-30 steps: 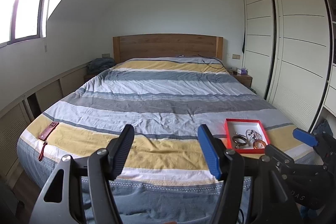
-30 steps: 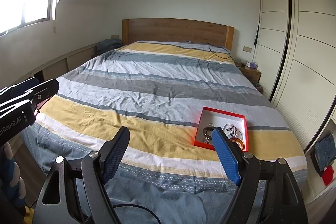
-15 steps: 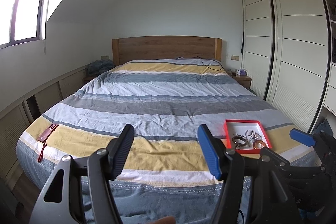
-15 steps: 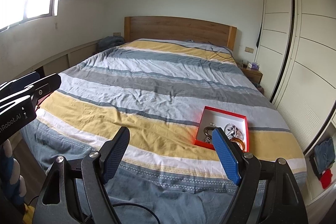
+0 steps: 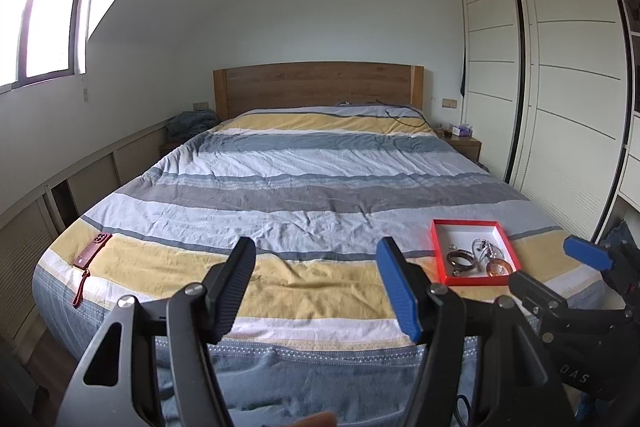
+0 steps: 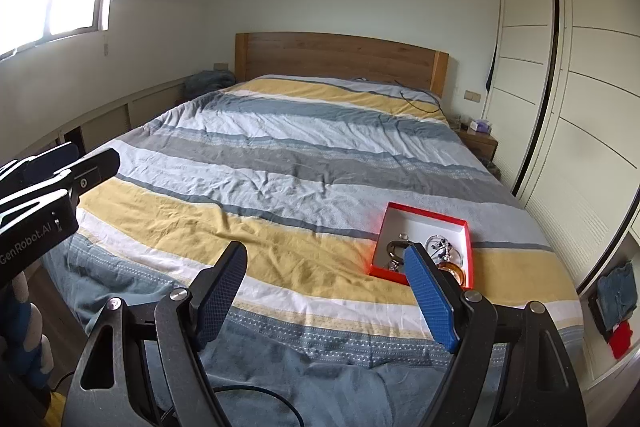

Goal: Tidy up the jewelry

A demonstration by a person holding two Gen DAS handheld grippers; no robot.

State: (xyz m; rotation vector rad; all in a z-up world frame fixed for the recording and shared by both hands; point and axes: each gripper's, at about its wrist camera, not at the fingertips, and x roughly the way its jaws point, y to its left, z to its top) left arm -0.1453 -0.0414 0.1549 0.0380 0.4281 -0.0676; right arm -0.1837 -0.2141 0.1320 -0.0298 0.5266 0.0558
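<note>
left gripper (image 5: 316,285): jaws wide apart, nothing between them; held off the foot of the bed (image 5: 320,187), level with the yellow stripe.
right gripper (image 6: 326,291): jaws spread wide, empty; aimed toward the bed's right corner.
red tray (image 5: 438,255): sat on the duvet near the foot, right side; open, white inside.
jewelry: all lay inside the tray, clustered at the near end: dark bangle (image 5: 460,259), amber bangle (image 5: 499,268), beaded piece (image 5: 485,247), probably a few rings, too small to confirm.
stage: fits either pieces gathered and job closing, or a heap awaiting sorting; not settled from this.
if picking: approach from above, pinch one bangle on its rim, keep clear of the beaded strand to avoid dragging it; soft duvet may tip the tray under pressure.
hidden: right gripper's blue finger (image 6: 430,301) covered the tray's near middle in the right view, amber bangle half seen.
off-task: red phone case with strap (image 5: 93,250) at the bed's left edge.
unclear: piece count, tangling.
</note>
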